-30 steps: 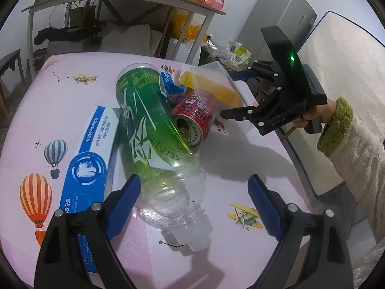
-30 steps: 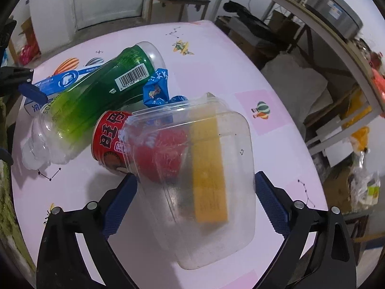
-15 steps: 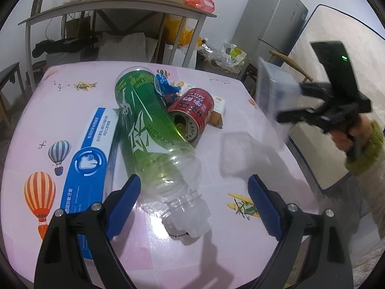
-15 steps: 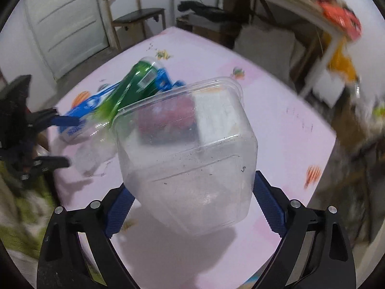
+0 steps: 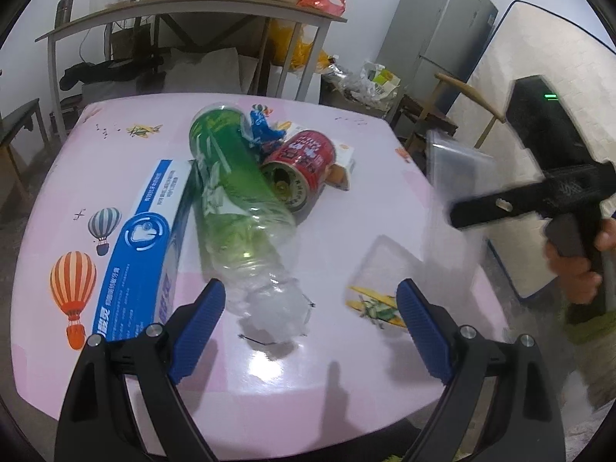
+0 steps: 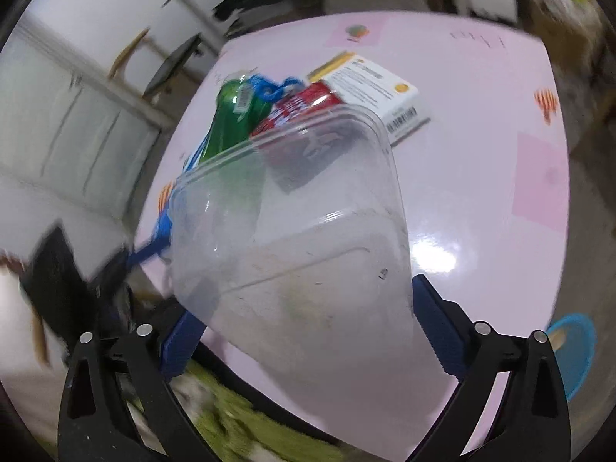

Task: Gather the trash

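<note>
We carry the clear plastic container point(image 6: 292, 238) between the right gripper point(image 6: 304, 331) pads, whose jaws are opening at their widest, so we should keep it level over the pink table point(image 6: 481, 192) edge. The left gripper point(image 5: 308, 323) gapes empty just before the green bottle point(image 5: 235, 192), our next pickup.

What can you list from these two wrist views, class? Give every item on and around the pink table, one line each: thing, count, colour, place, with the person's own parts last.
Table: one, pink with balloon and plane prints, centre.
Plastic bottle: one, green label, clear neck, lying mid-table.
Can: one, red, on its side beside the bottle.
Wrapper: one, blue, behind the can.
Small carton: one, white and orange, behind the can.
Long box: one, blue and white, lying left of the bottle.
Clear container: one, transparent, between the right gripper's pads, off the table.
Fridge: one, grey, background.
Left gripper: open, empty, near the bottle neck.
Right gripper: jaws opening, container between them.
Hand: one, on the right gripper's handle.
</note>
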Available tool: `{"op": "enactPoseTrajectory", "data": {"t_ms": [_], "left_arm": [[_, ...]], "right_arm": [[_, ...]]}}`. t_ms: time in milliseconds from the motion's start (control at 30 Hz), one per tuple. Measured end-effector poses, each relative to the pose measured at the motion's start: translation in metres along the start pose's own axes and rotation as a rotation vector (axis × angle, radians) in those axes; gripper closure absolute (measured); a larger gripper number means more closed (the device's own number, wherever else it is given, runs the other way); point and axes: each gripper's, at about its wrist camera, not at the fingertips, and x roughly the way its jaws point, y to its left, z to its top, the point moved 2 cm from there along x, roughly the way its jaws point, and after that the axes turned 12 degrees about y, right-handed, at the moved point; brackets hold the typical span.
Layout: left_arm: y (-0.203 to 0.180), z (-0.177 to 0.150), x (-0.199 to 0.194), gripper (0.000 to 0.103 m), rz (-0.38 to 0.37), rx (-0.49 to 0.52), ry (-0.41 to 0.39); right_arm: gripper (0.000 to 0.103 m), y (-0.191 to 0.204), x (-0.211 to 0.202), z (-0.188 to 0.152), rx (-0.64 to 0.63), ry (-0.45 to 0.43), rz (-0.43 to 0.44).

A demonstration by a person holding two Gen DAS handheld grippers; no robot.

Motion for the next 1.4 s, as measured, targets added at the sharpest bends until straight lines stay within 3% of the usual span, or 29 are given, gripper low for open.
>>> {"op": "enactPoseTrajectory", "data": {"t_ms": [433,767,933,1067,1133,1267,1400], "left_arm": [[-0.036,0.010,-0.006,0.015,-0.107,0.050,-0.025],[-0.078,0.020,0.027,0.015,-0.128,0.131,0.059],[-0.091,0.027,0.055,0.015,-0.040,0.128,0.109],[-0.095,0.039,0.080,0.015,0.044,0.097,0.139],[-0.095,0.044,0.092,0.014,0.067,0.069,0.164],[-0.102,0.051,0.104,0.013,0.071,0.047,0.186],[-0.105,0.055,0.110,0.012,0.074,0.048,0.190]], "right_arm": [[0.007,-0.062,0.019,-0.001,0.268,-0.132,0.232],[0.007,-0.048,0.017,-0.036,0.205,-0.072,0.410],[0.007,-0.063,0.007,-0.040,0.234,-0.140,0.302],[0.007,-0.068,0.003,-0.044,0.244,-0.207,0.130],[0.007,-0.074,0.001,-0.047,0.259,-0.242,0.095],[0.021,-0.088,-0.007,-0.054,0.292,-0.311,0.039],[0.044,-0.109,-0.004,-0.055,0.340,-0.315,0.105]]}}
